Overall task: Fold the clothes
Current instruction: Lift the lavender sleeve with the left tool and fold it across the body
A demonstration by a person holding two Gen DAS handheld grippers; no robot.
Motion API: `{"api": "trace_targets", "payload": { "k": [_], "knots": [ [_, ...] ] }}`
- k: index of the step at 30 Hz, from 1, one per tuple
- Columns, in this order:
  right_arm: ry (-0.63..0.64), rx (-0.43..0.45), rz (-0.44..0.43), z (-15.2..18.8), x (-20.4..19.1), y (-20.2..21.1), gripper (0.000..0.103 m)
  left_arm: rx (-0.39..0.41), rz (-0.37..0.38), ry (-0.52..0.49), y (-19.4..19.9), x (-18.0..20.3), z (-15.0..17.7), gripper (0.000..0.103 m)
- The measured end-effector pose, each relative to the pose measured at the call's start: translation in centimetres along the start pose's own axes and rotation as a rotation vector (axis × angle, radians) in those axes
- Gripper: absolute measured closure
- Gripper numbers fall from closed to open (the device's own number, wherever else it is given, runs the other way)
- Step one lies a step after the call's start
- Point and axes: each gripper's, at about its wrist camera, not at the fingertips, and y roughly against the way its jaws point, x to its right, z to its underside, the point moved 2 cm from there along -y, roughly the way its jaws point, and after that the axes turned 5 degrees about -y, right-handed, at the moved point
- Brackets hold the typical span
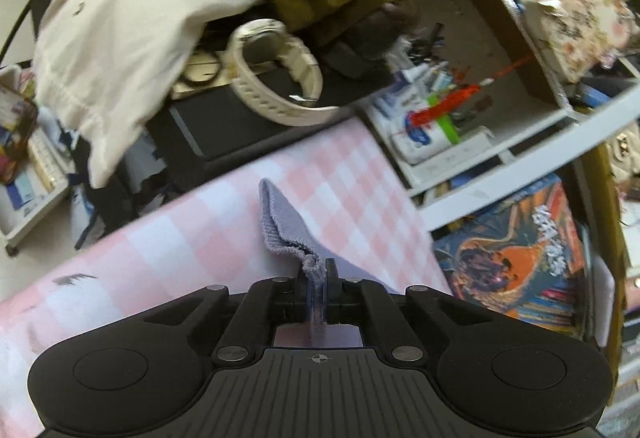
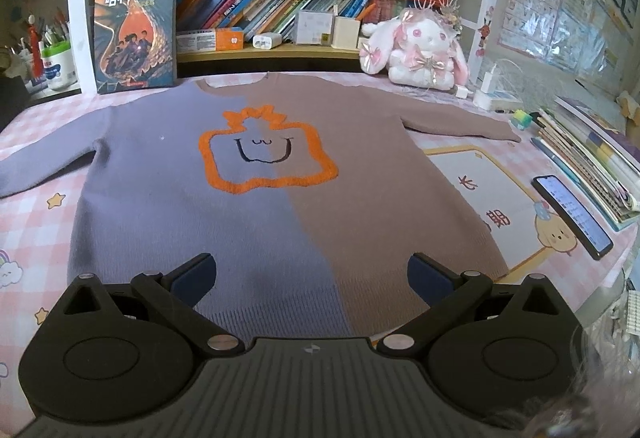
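Note:
A knit sweater (image 2: 256,205), lilac on its left half and brown on its right, lies flat and face up on the pink checked desk cover (image 2: 36,222), with an orange outlined face on the chest. Both sleeves are spread out to the sides. In the left wrist view, my left gripper (image 1: 318,272) is shut on the ribbed cuff of the lilac sleeve (image 1: 282,226), which is bunched and lifted off the cover. My right gripper (image 2: 312,274) hovers open over the sweater's hem, its blue-padded fingers (image 2: 196,274) wide apart with nothing pinched.
A phone (image 2: 572,215) and a stack of books (image 2: 592,149) lie at the right edge. A standing book (image 2: 136,25), a plush rabbit (image 2: 416,49) and a bookshelf line the back. In the left wrist view, a cream garment (image 1: 120,17) and a cart of pens (image 1: 436,105) stand beyond the desk.

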Motion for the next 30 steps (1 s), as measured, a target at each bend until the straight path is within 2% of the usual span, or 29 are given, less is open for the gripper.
{"api": "trace_targets", "payload": {
  "k": [10,15,23,30],
  "knots": [
    [0.04,0.014,-0.09,-1.0,1.0,-1.5,0.0,0.042,0.087,-0.126,2.1,6.1,2.0,0.1],
    [0.069,0.022,-0.152,-2.0,2.9,-3.1,0.0,0.069,0.103,-0.176,2.6,10.2,4.5,0.1],
    [0.098,0.029,-0.248,-4.8,9.0,-5.8,0.0,0.073,0.109,-0.302,2.2,18.5,10.4,0.1],
    [0.113,0.005,-0.341,-6.7,14.2,-8.3,0.0,0.07,0.139,-0.367,1.1,26.6,15.0,0.1]
  ]
}}
